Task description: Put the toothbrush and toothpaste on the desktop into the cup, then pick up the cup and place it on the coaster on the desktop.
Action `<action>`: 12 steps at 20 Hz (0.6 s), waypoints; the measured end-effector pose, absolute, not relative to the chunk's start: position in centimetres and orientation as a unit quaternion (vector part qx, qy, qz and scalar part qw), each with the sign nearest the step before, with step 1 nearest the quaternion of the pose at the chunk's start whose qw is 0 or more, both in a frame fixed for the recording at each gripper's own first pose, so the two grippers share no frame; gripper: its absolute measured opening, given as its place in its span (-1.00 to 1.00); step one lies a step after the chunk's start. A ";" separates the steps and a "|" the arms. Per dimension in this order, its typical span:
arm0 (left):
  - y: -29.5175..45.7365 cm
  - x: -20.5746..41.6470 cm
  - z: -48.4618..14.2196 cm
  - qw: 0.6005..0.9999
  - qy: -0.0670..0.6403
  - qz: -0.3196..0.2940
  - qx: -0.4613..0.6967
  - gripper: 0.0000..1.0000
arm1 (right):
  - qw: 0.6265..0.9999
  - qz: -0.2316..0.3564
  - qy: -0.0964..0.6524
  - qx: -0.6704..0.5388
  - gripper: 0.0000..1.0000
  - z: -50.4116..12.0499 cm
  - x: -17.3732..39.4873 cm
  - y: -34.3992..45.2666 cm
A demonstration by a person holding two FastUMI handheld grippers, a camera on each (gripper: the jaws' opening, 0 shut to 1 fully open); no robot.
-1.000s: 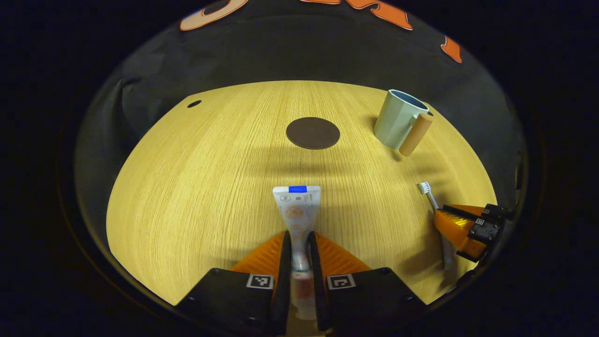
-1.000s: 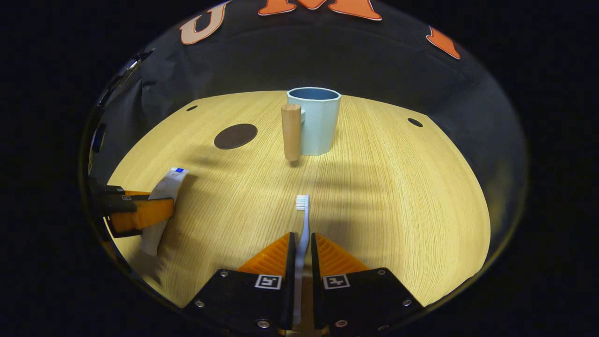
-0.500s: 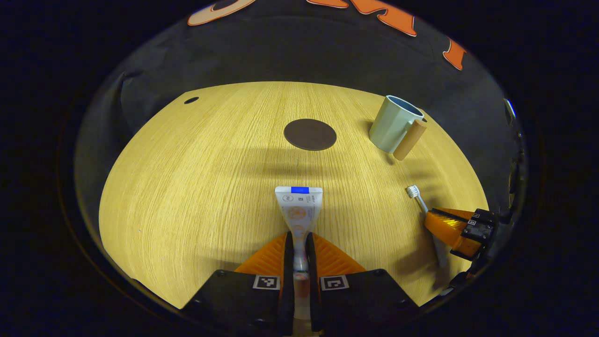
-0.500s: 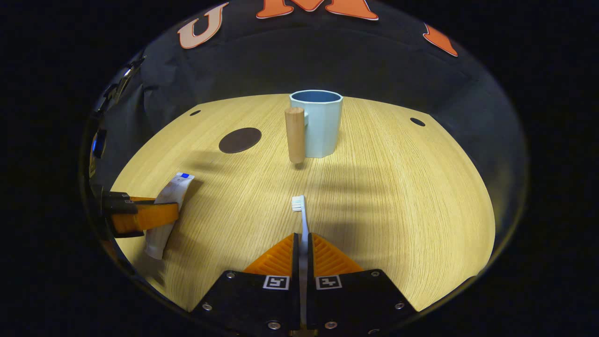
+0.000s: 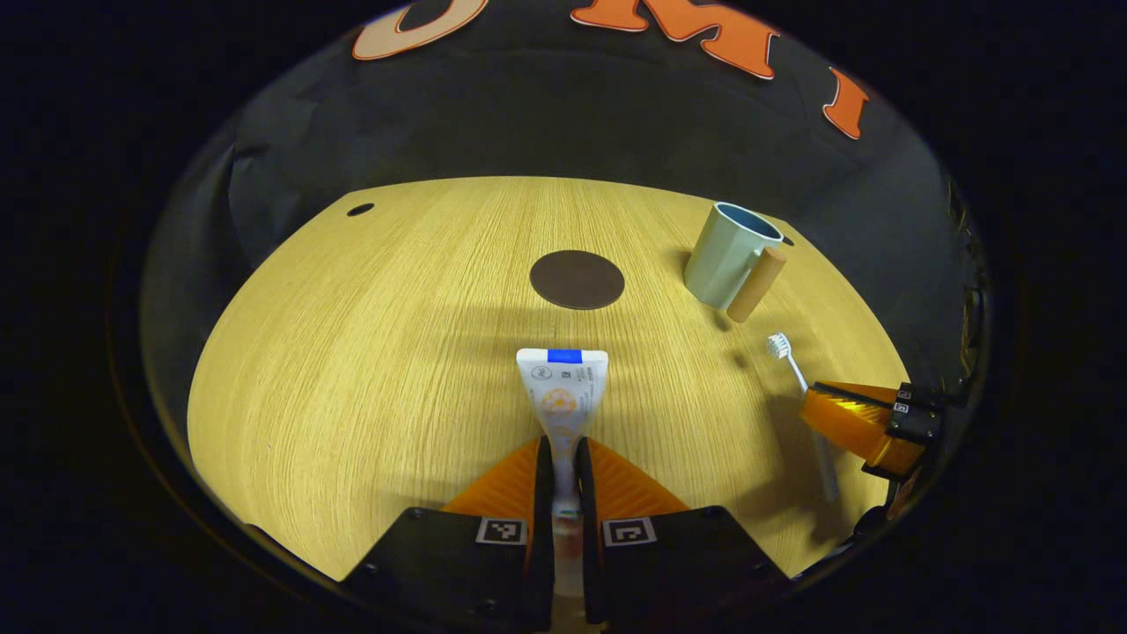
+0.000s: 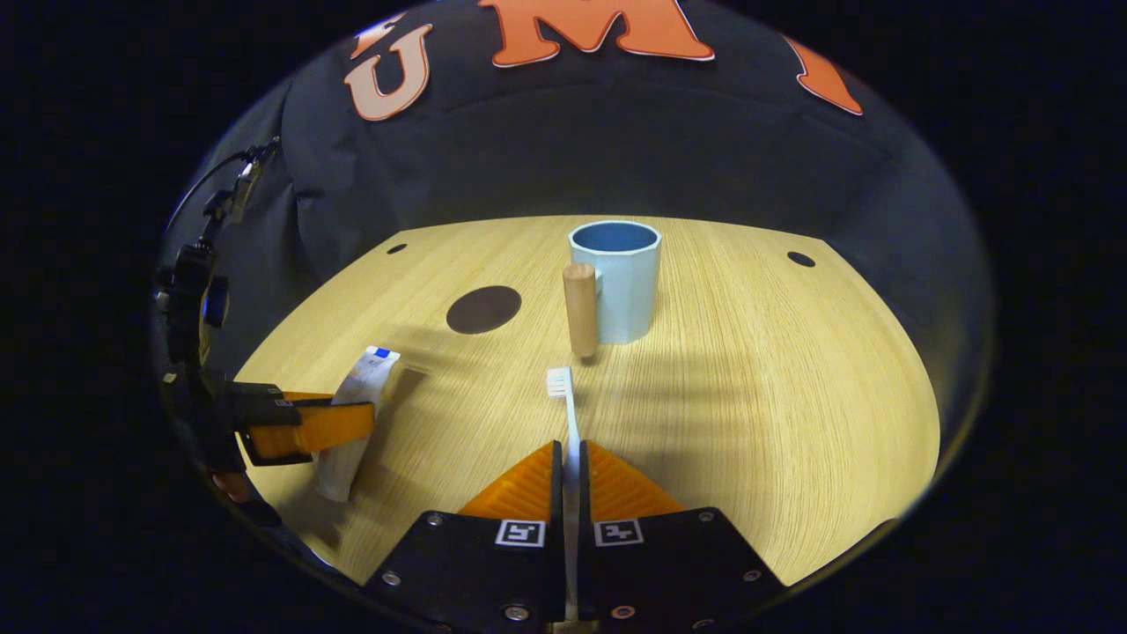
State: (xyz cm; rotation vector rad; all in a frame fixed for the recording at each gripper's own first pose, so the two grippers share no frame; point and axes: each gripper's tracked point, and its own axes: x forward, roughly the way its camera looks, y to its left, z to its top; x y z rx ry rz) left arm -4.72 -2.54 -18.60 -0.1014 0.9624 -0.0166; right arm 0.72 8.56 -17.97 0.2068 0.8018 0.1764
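Toothpaste (image 5: 561, 392) is sticking out forward from between the fingers of the left gripper (image 5: 563, 467), which are pressing on the tube's narrow end from both sides, its flat crimped end pointing away toward the coaster (image 5: 577, 279). That dark round coaster is lying on the wooden desktop (image 5: 370, 352) straight ahead of these fingers, well beyond the tube. Off to their right, the right gripper (image 6: 570, 471) is clamping the toothbrush (image 6: 565, 407) by its handle, both fingers squeezing it, the white bristle head reaching forward past the fingertips. Directly ahead of that brush head, the pale blue cup (image 6: 621, 282) is standing upright, its wooden handle (image 6: 580, 308) turned toward the fingers and sitting just beyond the bristles. Both items are being held above the tabletop, judging by their shadows.
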 end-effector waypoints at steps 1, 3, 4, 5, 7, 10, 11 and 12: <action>-2.6 -4.5 -18.2 0.888 0.457 -0.010 -0.048 -0.66 | 0.914 0.087 0.383 0.102 -0.88 -17.8 1.0 8.6; -2.4 -4.5 -17.3 0.895 0.444 -0.012 -0.043 -0.66 | 0.918 0.092 0.369 0.109 -0.88 -17.3 1.7 8.8; -2.3 -4.3 -17.2 0.898 0.439 -0.008 -0.039 -0.68 | 0.921 0.096 0.362 0.110 -0.88 -17.0 2.0 8.9; -2.3 -4.1 -16.9 0.899 0.436 -0.006 -0.034 -0.64 | 0.924 0.096 0.355 0.108 -0.88 -16.8 2.3 8.8; -2.5 -3.7 -16.6 0.902 0.431 -0.010 -0.036 -0.66 | 0.929 0.100 0.342 0.102 -0.88 -16.1 2.7 8.5; -2.4 -3.5 -15.9 0.908 0.417 -0.010 -0.035 -0.64 | 0.938 0.106 0.312 0.105 -0.88 -14.6 4.1 8.4; -2.5 -3.5 -15.9 0.910 0.412 -0.011 -0.034 -0.66 | 0.942 0.107 0.302 0.102 -0.88 -14.1 4.3 8.3; -2.6 -3.4 -15.8 0.912 0.408 -0.013 -0.036 -0.66 | 0.945 0.107 0.292 0.097 -0.88 -13.6 4.7 8.1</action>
